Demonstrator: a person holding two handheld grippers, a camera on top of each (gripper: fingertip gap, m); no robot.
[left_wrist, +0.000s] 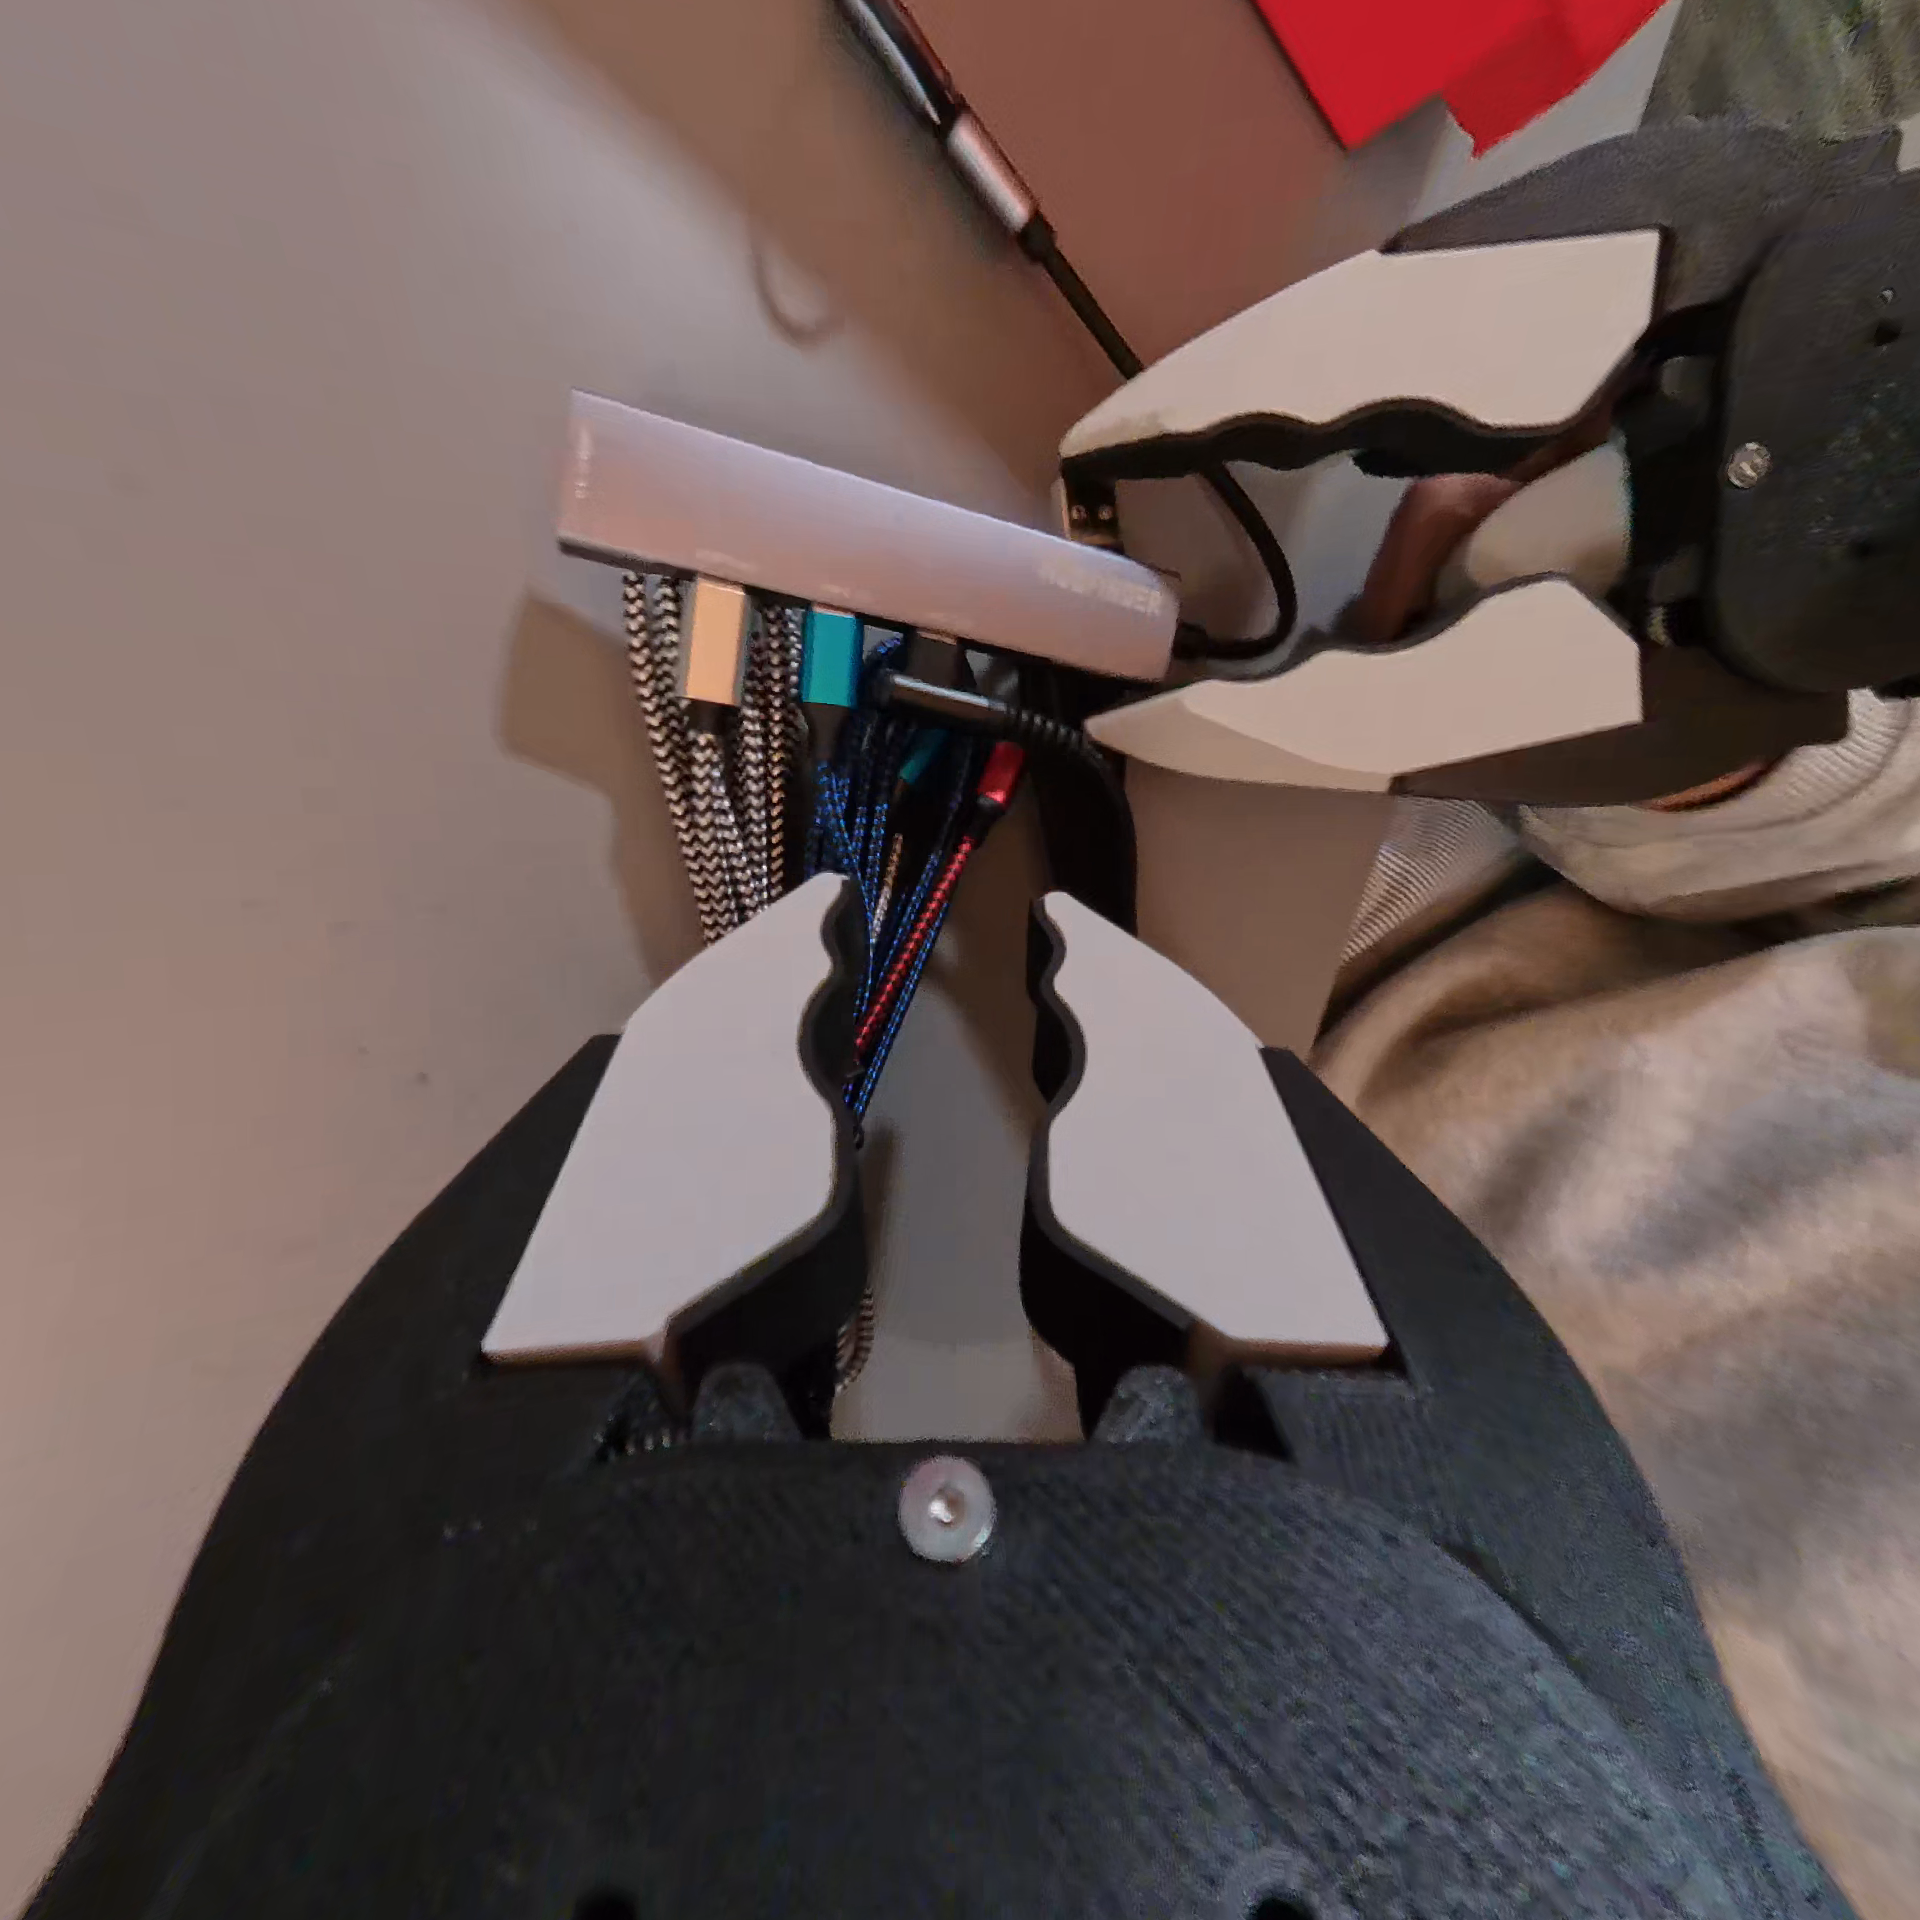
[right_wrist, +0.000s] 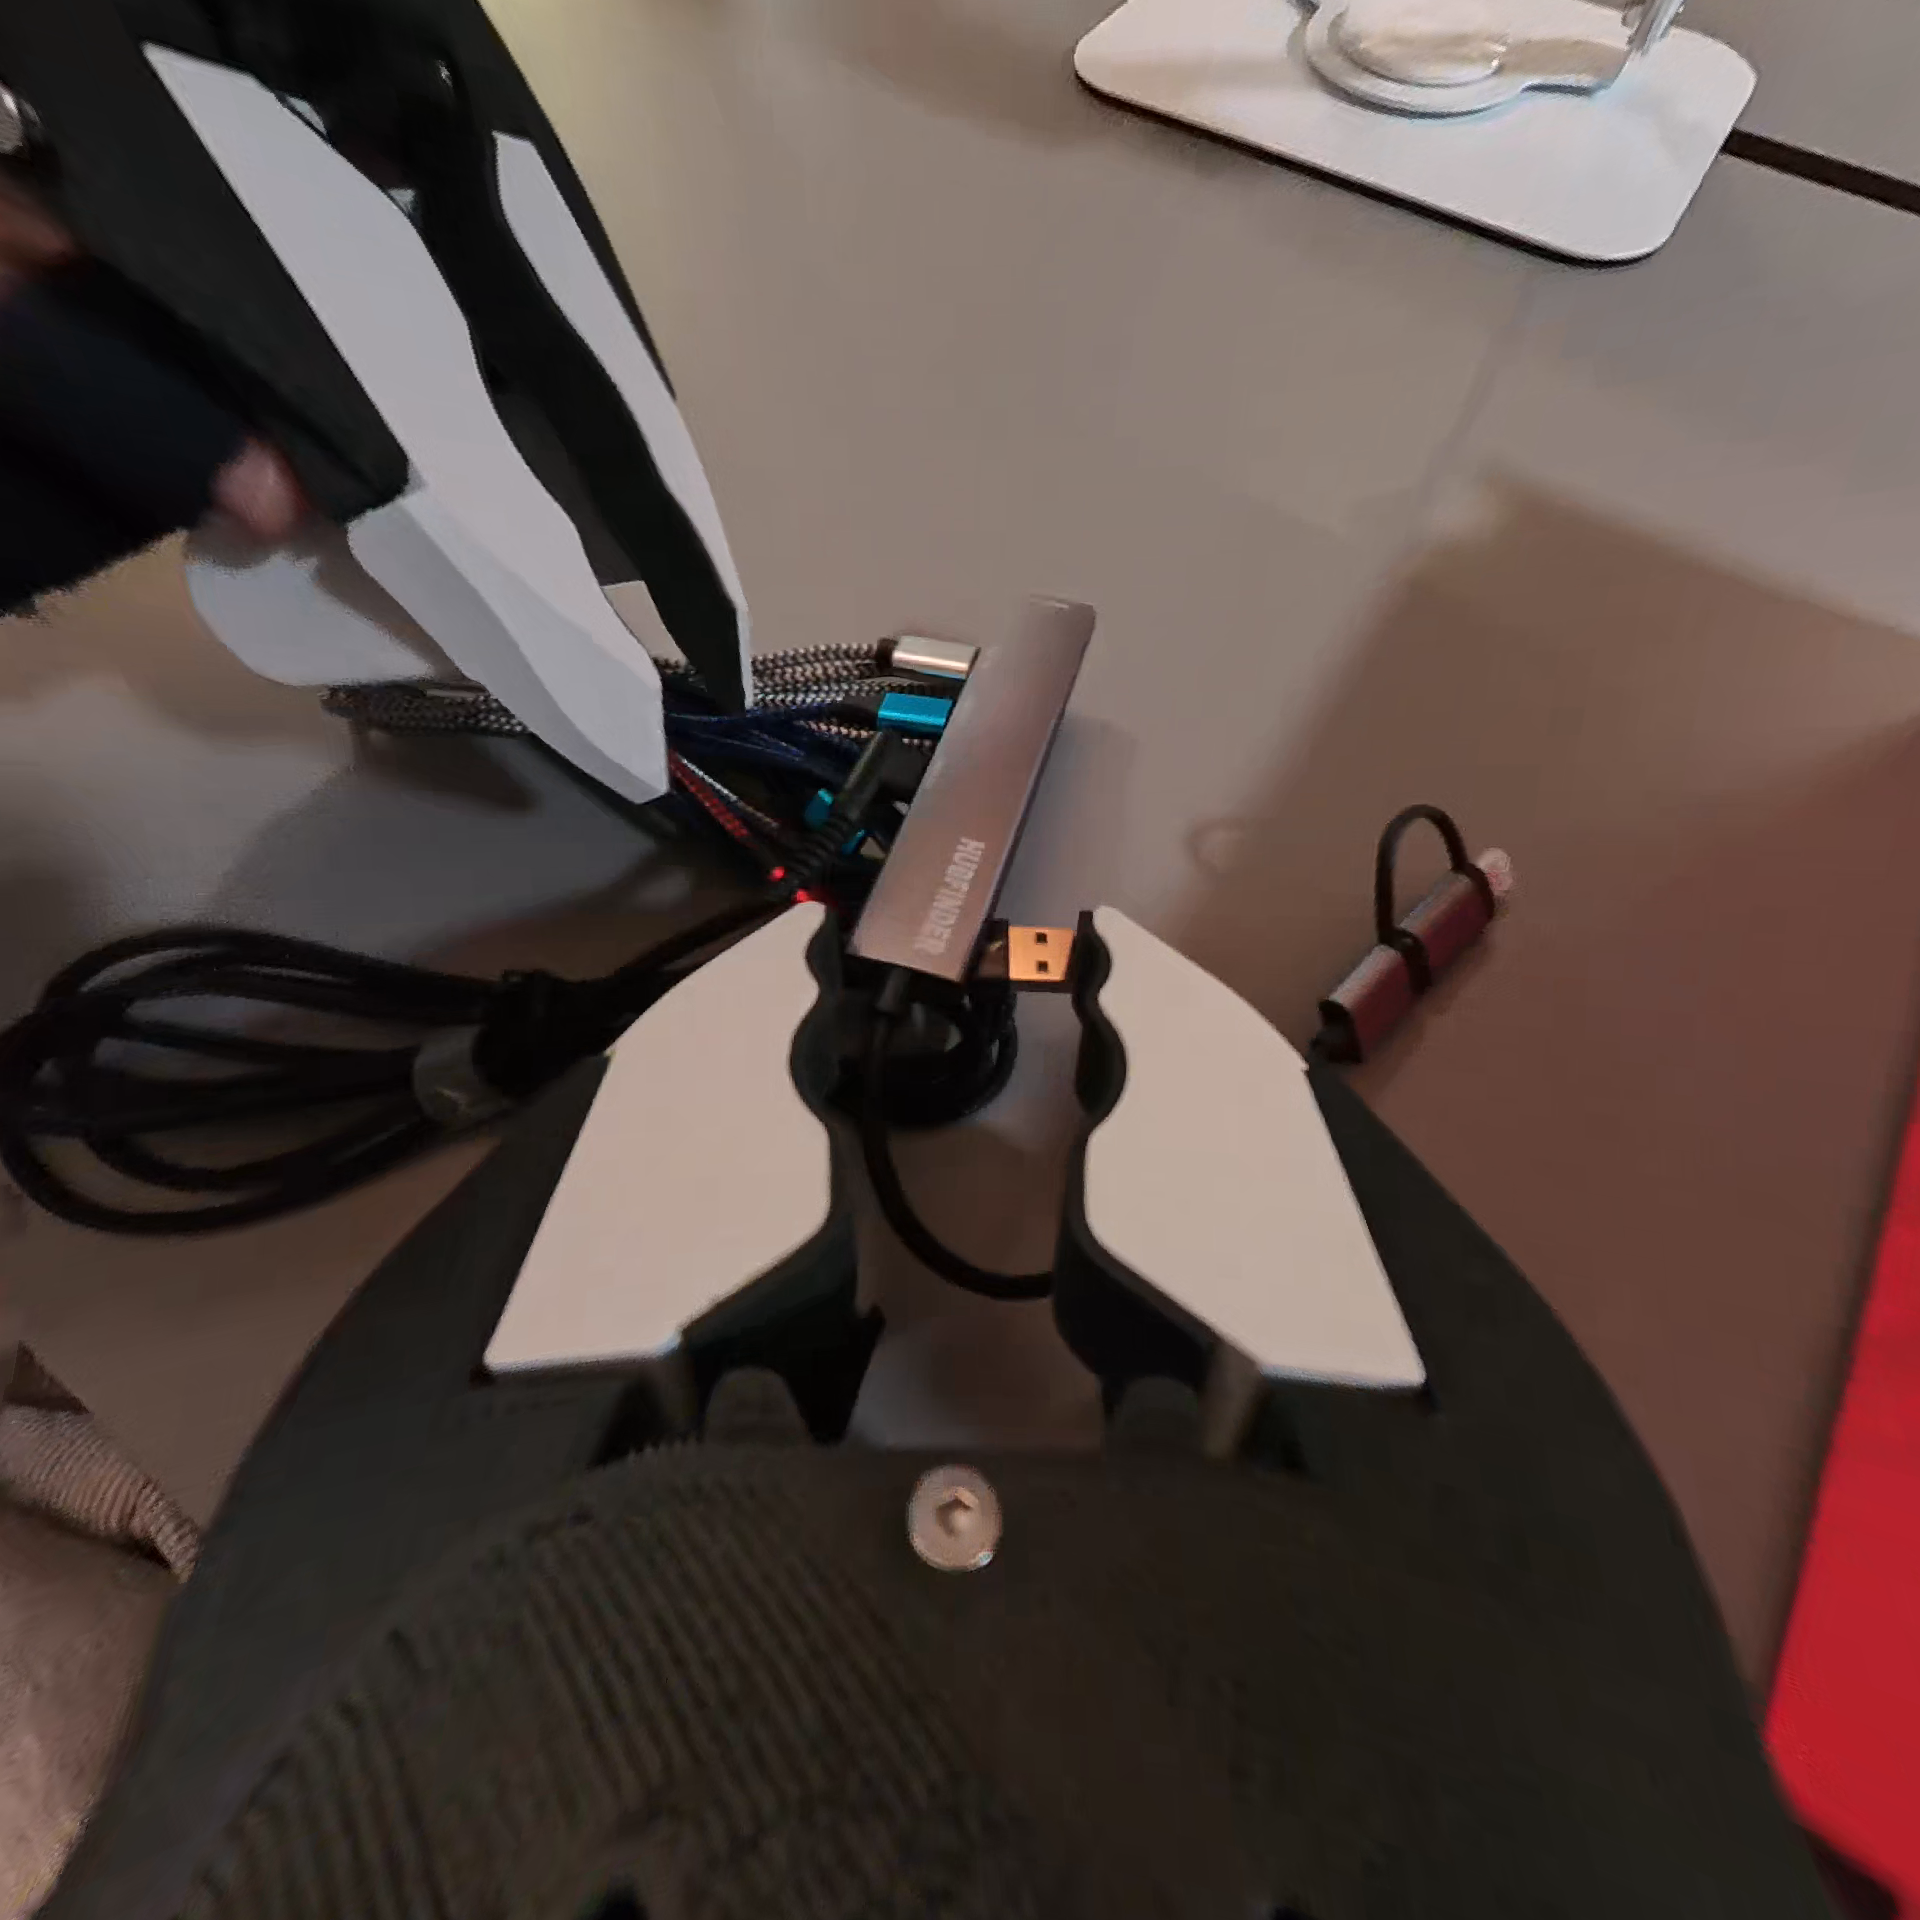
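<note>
A slim, bar-shaped silver-grey metal hub (right_wrist: 966, 790) lies on a smooth, matte grey-brown tabletop (right_wrist: 1195, 436), and everything else sits around it.

Along one long side of the hub, a row of plugs is seated: a silver plug (left_wrist: 715, 644) on a black-and-white braided cable, a teal plug (left_wrist: 831, 655), and a black angled plug (left_wrist: 930, 691). From them a loose bundle of blue, red-and-black and white-flecked braided cables (left_wrist: 894, 914) trails away.

The left gripper (left_wrist: 940, 914) stands over that bundle with its jaws parted; the blue and red strands pass between its white fingers without being pinched.

The right gripper (right_wrist: 951, 940) sits at the hub's short end, jaws apart, bracketing the hub's own thin black lead and its gold-tongued plug (right_wrist: 1039, 956); I cannot tell whether either finger touches them.

Right of the hub, apart from it, rests a small dark red cylindrical adapter (right_wrist: 1413, 945) with a black loop. Left of the hub lies a coil of black cable (right_wrist: 208, 1070). Beyond the hub, well apart, a clear glass (right_wrist: 1423, 52) stands on a pale rounded mat (right_wrist: 1558, 177). A red surface (right_wrist: 1860, 1558) borders the table to the hub's right.
</note>
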